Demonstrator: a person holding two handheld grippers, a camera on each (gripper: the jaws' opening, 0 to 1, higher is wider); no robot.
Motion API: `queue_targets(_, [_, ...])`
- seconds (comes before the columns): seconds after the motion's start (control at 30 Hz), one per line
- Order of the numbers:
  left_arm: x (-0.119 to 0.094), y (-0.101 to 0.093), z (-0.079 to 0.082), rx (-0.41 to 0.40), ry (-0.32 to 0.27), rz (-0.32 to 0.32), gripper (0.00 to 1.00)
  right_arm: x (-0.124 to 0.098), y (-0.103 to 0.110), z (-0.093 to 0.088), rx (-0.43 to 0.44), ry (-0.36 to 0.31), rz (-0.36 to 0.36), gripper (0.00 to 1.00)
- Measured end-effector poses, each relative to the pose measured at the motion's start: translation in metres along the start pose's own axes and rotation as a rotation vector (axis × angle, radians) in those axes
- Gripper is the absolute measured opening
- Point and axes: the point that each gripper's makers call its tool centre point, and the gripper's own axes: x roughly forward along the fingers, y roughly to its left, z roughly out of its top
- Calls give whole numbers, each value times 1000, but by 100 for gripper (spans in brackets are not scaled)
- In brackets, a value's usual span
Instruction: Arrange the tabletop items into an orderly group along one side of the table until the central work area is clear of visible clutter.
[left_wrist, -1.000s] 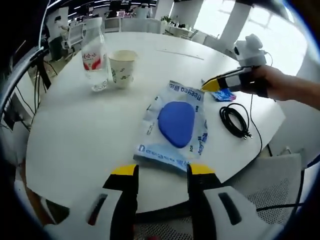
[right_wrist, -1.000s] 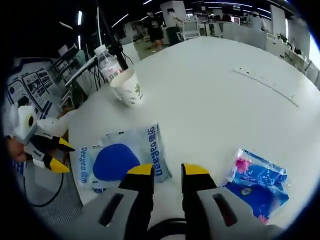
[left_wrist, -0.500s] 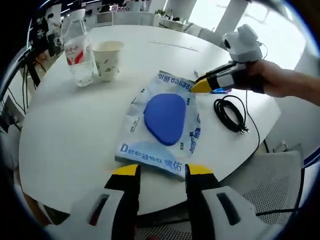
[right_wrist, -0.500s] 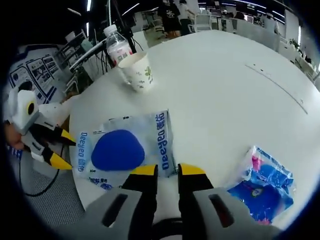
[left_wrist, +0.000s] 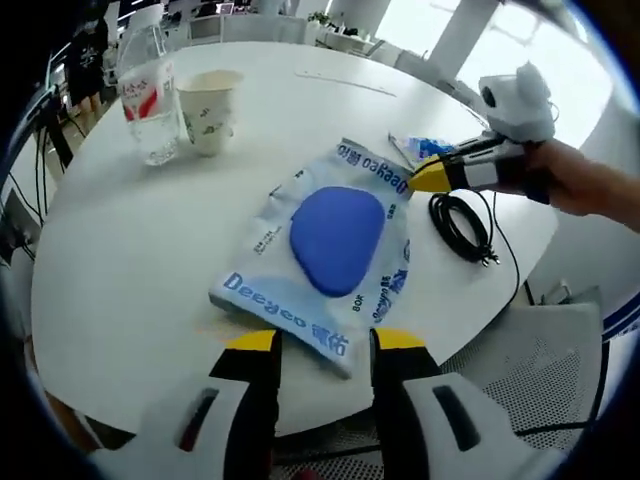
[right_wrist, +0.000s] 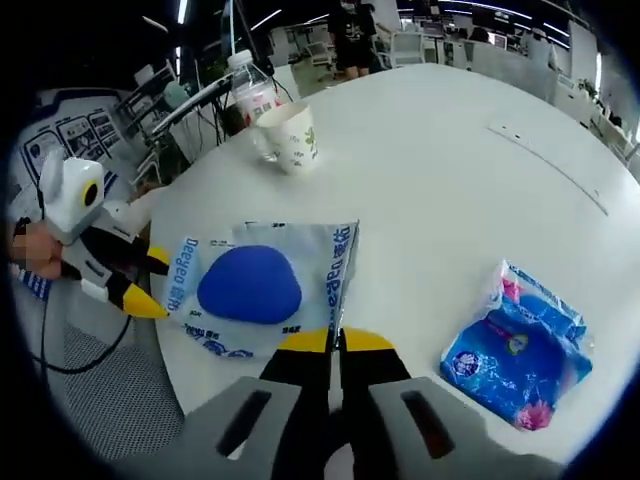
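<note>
Now right claw (right_wrist: 334, 341) pinching pouch (right_wrist: 258, 287) edge, held low; left claw (left_wrist: 313, 340) spread at pouch's opposite edge.

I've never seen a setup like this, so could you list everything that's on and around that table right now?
Round white table: one, holds everything.
Clear plastic package with a blue oval pad: one, middle of the table, near edge.
Clear plastic water bottle with a red label: one, far side.
White paper cup with a green print: one, beside the bottle.
Blue plastic packet with pink print: one, apart from the package.
Black coiled cable: one, at the table edge.
Grey mesh chair: one, by the table.
Left gripper: yellow-tipped, open, at the package's near edge.
Right gripper: yellow-tipped, shut on the package's edge.
</note>
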Motion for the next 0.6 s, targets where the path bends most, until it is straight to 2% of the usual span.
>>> queue_targets(0.4, [4, 16, 16, 23, -2, 5, 35, -10, 24, -12, 30, -15, 9, 1])
queue_targets(0.6, [3, 25, 16, 18, -7, 10, 35, -13, 25, -24, 74, -17, 12, 1])
